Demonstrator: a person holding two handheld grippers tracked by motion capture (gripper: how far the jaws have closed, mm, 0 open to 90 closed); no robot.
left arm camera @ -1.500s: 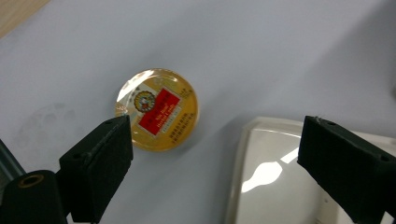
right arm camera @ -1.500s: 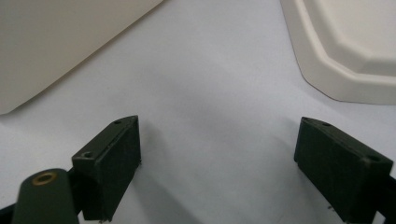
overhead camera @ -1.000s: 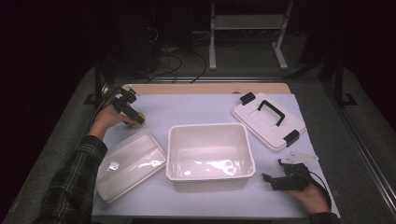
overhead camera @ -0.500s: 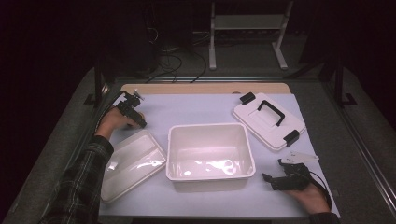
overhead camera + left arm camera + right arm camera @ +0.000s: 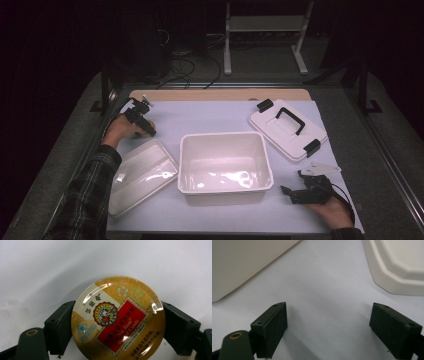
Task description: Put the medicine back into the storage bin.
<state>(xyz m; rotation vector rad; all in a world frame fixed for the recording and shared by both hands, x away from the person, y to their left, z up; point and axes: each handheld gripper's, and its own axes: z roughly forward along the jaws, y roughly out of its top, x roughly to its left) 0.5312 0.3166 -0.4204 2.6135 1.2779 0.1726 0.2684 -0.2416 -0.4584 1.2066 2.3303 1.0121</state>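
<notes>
Far-left corner of the white worktop (image 5: 220, 117): left claw (image 5: 148, 131) closing just now around a round gold candy tin (image 5: 118, 319), black pads (image 5: 60, 327) touching the tin's rim on both sides, tin lying flat on the worktop. Near right edge: right claw (image 5: 289, 192) resting with jaws wide apart, nothing between them. At centre, open white tub (image 5: 225, 145); clear lid (image 5: 142, 172) just left of it; handled white lid (image 5: 287, 129) well behind to the right.

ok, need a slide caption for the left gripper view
Left gripper, its black jaws just closing, flanks a round gold candy tin with a red label, lying on the pale table.
</notes>
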